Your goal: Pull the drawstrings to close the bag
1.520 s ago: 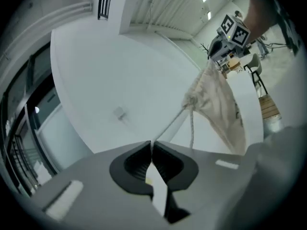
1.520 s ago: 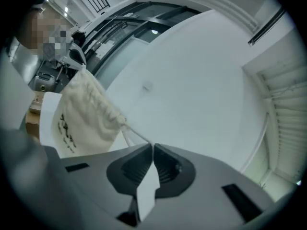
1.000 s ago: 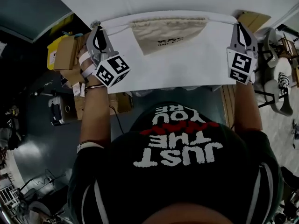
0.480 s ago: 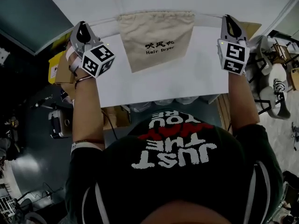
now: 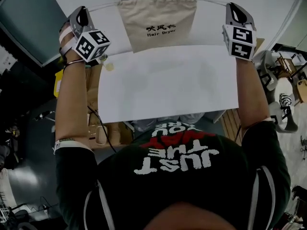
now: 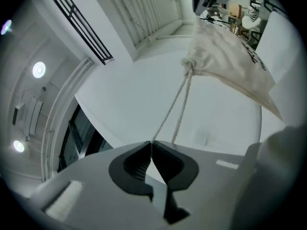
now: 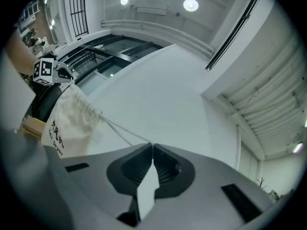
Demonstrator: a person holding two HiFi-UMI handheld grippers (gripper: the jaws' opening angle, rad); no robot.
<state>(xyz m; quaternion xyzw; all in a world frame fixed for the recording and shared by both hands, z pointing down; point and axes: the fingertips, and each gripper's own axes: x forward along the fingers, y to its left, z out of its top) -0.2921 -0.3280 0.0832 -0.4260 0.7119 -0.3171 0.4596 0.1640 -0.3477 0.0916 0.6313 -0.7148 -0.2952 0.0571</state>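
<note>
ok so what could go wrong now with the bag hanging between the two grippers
1. The bag hangs off the table only by thin strings pinched at the very tips of the left gripper and right gripper; one could slip out, and the bag would swing or drop.
2. Its mouth looks gathered already and the strings are taut, so pulling harder may strain them or the seam.
</note>
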